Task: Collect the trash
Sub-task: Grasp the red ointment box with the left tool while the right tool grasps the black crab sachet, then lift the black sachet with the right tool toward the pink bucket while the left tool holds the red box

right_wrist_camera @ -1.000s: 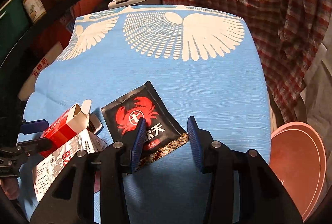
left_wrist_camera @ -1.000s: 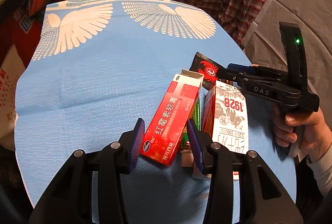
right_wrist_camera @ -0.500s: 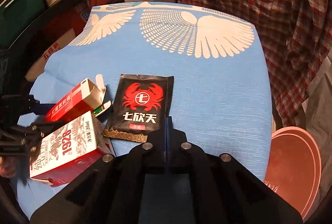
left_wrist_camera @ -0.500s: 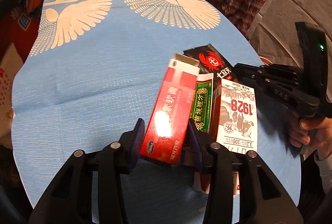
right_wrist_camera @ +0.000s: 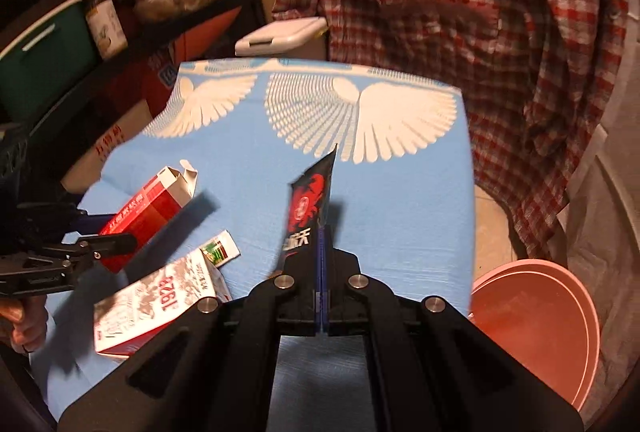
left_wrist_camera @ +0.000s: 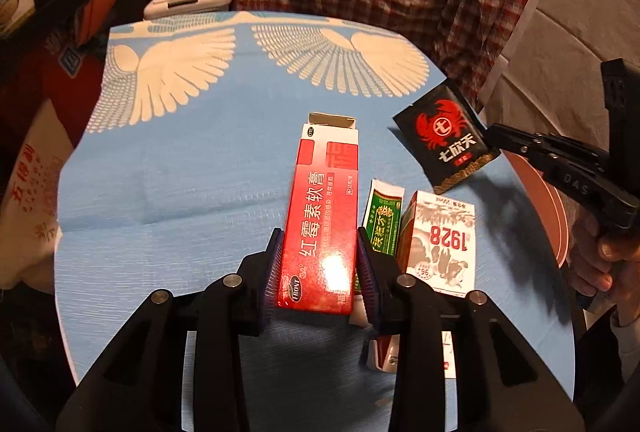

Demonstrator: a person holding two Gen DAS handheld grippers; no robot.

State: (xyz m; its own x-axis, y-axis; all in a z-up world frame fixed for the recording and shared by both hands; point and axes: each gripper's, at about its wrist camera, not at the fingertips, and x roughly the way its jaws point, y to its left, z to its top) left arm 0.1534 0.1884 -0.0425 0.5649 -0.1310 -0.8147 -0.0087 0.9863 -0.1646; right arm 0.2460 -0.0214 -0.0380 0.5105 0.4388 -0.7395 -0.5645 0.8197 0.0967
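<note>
We have the left gripper (left_wrist_camera: 318,264), jaws just closing, clamped on the long red cardboard ointment box (left_wrist_camera: 322,216), frame centre | right gripper (right_wrist_camera: 322,252) pinched tight on the black foil crab-print sachet (right_wrist_camera: 308,207), lifted off the blue wing-patterned tablecloth (right_wrist_camera: 400,199); white 1928 milk carton (right_wrist_camera: 156,308) lower left, lying flat

A cluttered home room: blue wing-printed tablecloth (right_wrist_camera: 248,167), hanging plaid shirt (right_wrist_camera: 460,11), storage shelf (right_wrist_camera: 120,43) with jar (right_wrist_camera: 106,23), pink basin (right_wrist_camera: 536,320).
</note>
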